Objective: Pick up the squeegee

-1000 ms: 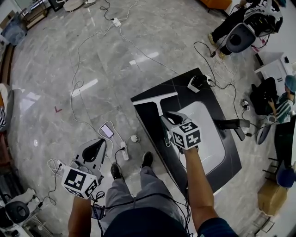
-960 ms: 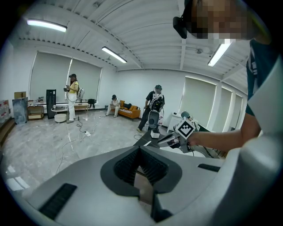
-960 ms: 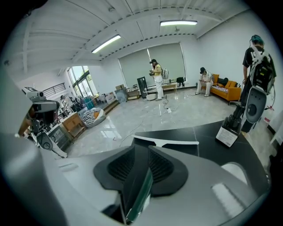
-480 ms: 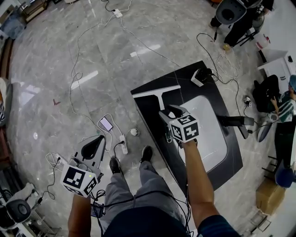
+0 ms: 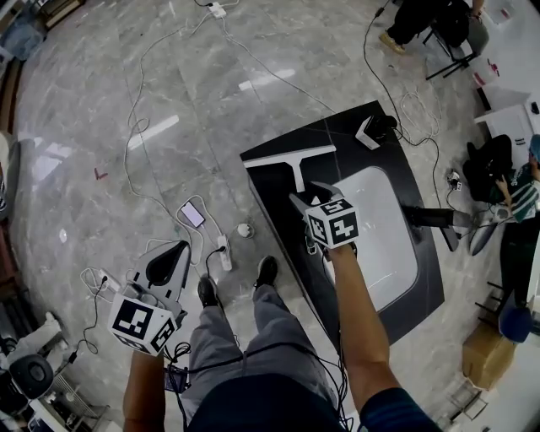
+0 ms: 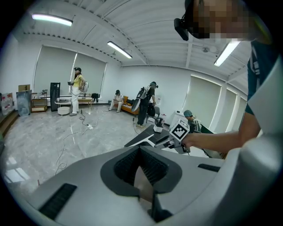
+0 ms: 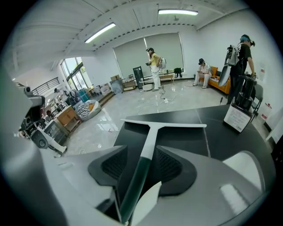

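Grey marble floor (image 5: 169, 84); black table (image 5: 354, 143); white ceiling (image 7: 132, 17), strip lights (image 7: 177, 12).

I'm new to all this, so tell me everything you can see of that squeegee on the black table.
The squeegee is T-shaped: a long white blade bar, a white neck, a dark green handle, plastic by its look. It lies flat on the dark table, near one corner. The right hand-held gripper straddles the handle; its jaws have just been opening and stand apart, unclamped.
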### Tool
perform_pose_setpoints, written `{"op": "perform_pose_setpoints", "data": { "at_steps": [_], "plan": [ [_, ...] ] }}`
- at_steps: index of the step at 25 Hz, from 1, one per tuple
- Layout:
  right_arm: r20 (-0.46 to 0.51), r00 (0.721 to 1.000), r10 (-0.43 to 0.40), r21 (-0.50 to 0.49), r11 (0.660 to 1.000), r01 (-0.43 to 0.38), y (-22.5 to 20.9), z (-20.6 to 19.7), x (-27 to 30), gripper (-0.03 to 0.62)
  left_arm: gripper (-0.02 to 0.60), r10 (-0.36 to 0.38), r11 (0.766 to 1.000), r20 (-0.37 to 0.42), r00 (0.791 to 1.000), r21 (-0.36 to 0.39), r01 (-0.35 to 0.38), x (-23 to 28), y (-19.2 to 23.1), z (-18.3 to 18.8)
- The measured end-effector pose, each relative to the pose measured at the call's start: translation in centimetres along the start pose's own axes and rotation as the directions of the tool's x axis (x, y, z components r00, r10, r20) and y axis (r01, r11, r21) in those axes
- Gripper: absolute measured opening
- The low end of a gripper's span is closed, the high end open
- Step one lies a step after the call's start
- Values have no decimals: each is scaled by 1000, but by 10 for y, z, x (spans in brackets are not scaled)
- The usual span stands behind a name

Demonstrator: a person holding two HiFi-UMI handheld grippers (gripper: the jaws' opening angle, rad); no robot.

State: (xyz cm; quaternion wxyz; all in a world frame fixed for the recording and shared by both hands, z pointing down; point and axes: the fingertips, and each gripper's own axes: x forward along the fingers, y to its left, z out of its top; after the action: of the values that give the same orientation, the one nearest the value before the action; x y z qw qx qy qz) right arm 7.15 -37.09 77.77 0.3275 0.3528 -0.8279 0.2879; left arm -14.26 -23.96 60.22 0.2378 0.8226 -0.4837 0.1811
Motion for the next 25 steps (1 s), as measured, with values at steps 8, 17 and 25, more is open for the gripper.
{"op": "perform_pose_setpoints", "data": {
  "at_steps": [8, 17, 25],
  "plan": [
    [-37, 999, -38, 15, 999, 39, -7, -10, 15, 152, 6, 5, 1000, -3, 1000, -7, -5, 3, 8, -4],
    [-38, 996, -81, 92, 992, 84, -17, -11, 10, 97, 6, 10, 1000, 5, 1000, -3, -10, -3, 8, 3],
    [51, 994, -94, 179, 980, 83, -15, 2, -6, 91, 6, 14, 1000, 20, 1000, 10, -15, -15, 11, 11]
  ]
}}
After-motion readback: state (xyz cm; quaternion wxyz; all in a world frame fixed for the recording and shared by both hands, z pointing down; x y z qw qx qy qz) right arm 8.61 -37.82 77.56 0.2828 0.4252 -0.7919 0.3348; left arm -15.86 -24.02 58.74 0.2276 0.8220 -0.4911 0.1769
